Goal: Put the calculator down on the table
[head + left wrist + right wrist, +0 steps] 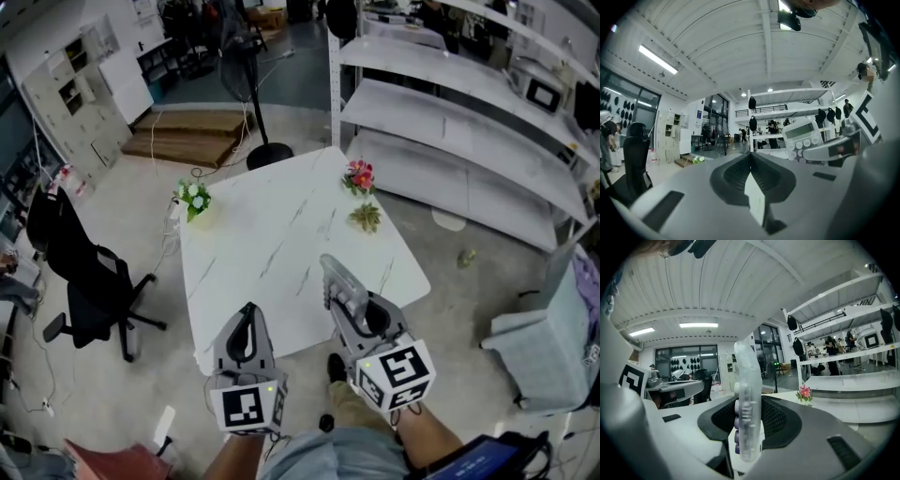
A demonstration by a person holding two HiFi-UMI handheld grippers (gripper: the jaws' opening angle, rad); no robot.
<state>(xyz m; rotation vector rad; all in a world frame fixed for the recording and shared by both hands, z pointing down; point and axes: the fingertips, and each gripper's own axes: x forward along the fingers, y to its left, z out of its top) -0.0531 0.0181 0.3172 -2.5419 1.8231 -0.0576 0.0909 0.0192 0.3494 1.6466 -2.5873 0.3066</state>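
Note:
The calculator (340,284) is a pale, clear-cased slab with rows of round keys. My right gripper (354,314) is shut on its lower end, and it sticks out above the near edge of the white marble table (281,253). In the right gripper view the calculator (746,413) stands edge-on between the jaws of the right gripper (749,405). My left gripper (247,314) hovers just left of it over the table's near edge, shut and holding nothing. In the left gripper view, the left gripper (750,157) has its jaws together, and the calculator's (805,138) screen and keys show to the right.
On the table stand a white flower pot (193,199) at the far left, pink flowers (359,175) and a small dry plant (366,217) at the far right. A black office chair (89,281) is left of the table. White shelving (469,122) runs along the right.

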